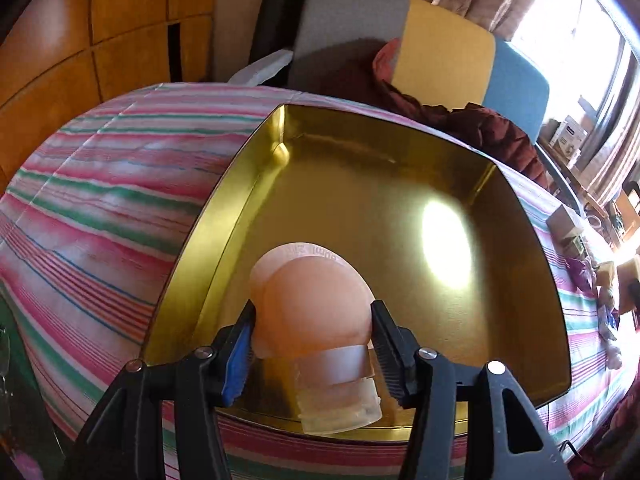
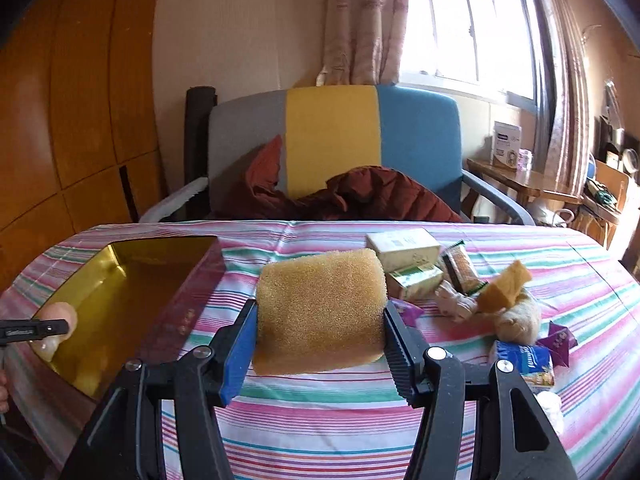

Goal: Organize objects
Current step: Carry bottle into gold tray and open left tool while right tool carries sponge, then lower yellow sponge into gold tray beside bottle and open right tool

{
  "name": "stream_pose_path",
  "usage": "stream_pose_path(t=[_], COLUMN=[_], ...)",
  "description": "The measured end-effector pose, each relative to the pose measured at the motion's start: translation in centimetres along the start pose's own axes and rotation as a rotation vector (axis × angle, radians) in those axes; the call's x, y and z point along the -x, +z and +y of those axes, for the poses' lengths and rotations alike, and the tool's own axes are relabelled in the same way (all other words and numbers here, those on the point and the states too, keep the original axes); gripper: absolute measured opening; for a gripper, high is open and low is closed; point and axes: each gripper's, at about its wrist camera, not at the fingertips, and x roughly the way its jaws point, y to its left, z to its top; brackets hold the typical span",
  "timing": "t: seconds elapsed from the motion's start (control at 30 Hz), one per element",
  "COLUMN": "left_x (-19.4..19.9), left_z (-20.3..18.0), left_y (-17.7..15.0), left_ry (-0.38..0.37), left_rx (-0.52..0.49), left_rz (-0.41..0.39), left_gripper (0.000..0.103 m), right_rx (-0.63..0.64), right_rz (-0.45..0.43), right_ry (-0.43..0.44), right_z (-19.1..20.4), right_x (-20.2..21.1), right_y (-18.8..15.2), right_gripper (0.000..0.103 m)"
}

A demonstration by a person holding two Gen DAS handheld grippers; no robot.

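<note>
Gold tin (image 1: 256, 208) sits open on the striped bench cloth (image 1: 100, 208), and we hold a translucent orange plastic bottle (image 1: 316, 320) over its near corner with our left gripper (image 1: 314, 334). The bottle lies between the jaws, its clear threaded neck toward us; the right pad looks barely touching, so we cannot tell whether the grip is firm. It looks light, hard and slick, so we would take it across the round body, not the neck. Our right gripper (image 2: 320, 320) has its jaws clamped on a yellow sponge (image 2: 320, 312), held above the cloth beside the tin. Soft and springy, it gives under the pads and needs a squeeze on its short sides. Small cartons (image 2: 404, 248), snack packets (image 2: 460, 268) and another sponge piece (image 2: 504, 286) wait on the bench further right.
</note>
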Motion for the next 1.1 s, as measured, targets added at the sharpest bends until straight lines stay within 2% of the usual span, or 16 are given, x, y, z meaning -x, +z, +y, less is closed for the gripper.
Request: stream_pose_path(t=[0.03, 0.07, 0.13, 0.23, 0.33, 0.5, 0.6, 0.73, 0.83, 1.1], left_x=[0.0, -0.1, 0.2, 1.2, 2.9, 6.1, 7.2, 7.8, 7.7, 7.9], left_z=[0.2, 0.3, 0.6, 1.3, 2.2, 4.5, 5.5, 5.8, 5.2, 3.7], left_y=[0.0, 0.1, 0.3, 0.8, 1.5, 1.5, 1.6, 1.7, 2.0, 2.0], left_ry=[0.005, 0.02, 0.033, -0.009, -0.033, -0.014, -0.004, -0.013, -0.021, -0.056], left_rx=[0.004, 0.0, 0.02, 0.086, 0.178, 0.365, 0.423, 0.442, 0.424, 0.387], left_rz=[0.0, 0.0, -0.009, -0.031, -0.099, -0.222, -0.261, -0.271, -0.265, -0.252], left_gripper=[0.059, 0.066, 0.066, 0.067, 0.067, 0.067, 0.067, 0.067, 0.067, 0.067], right_rx=[0.012, 0.024, 0.044, 0.068, 0.088, 0.141, 0.208, 0.201, 0.187, 0.132], right_rz=[-0.002, -0.001, 0.014, 0.051, 0.099, 0.185, 0.222, 0.346, 0.431, 0.522], right_ry=[0.024, 0.046, 0.094, 0.163, 0.235, 0.36, 0.403, 0.476, 0.484, 0.494], right_z=[0.9, 1.7, 3.2, 5.2, 7.1, 10.8, 13.7, 16.8, 18.5, 21.5], right_x=[0.2, 0.3, 0.3, 0.0, -0.4, -1.2, -1.9, -4.1, -6.1, -9.6], right_y=[0.1, 0.2, 0.3, 0.0, -0.4, -0.7, -0.8, -1.0, -1.4, -1.9], right_gripper=[0.059, 0.059, 0.06, 0.06, 0.06, 0.06, 0.06, 0.06, 0.06, 0.063])
